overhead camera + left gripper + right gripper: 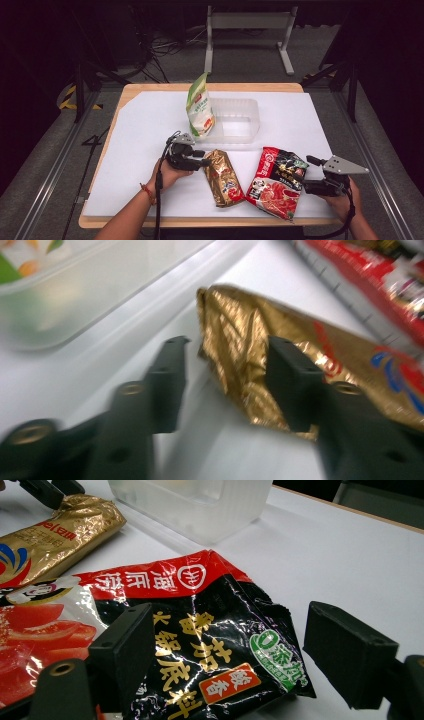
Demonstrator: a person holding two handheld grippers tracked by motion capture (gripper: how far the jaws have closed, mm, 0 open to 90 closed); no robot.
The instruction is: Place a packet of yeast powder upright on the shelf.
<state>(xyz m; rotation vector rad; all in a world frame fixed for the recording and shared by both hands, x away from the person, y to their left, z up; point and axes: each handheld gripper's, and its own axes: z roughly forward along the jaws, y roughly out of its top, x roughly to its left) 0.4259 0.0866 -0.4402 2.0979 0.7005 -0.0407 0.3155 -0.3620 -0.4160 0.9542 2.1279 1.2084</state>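
High view first: the white sheet (150,125) covering the table is taken as the ground, and the clear plastic tub (240,107) at its middle serves as the landmark for everything else. The work appears to be the packing of snack packets into that tub, and it is judged to be about a third done. One green-and-white packet (199,106) is already stood upright at the tub's left end, leaning on its wall; whether its foot sits fully inside cannot be told.

Two packets are left outside. The red-and-black packet (277,181) is laid flat on the near side of the tub, toward the right, and the smaller gold packet (223,177) lies flat just beside it, directly in front of the tub.

The left gripper (227,375) is seen near the tub's front left corner with its jaws spread, the crimped end of the gold packet lying between them and one jaw over the foil; no squeeze is seen yet. The right gripper (225,655), in front of the tub and farther right, is likewise held spread, straddling a corner of the red-and-black packet without pinching it. Both pickups are judged to be outstanding.
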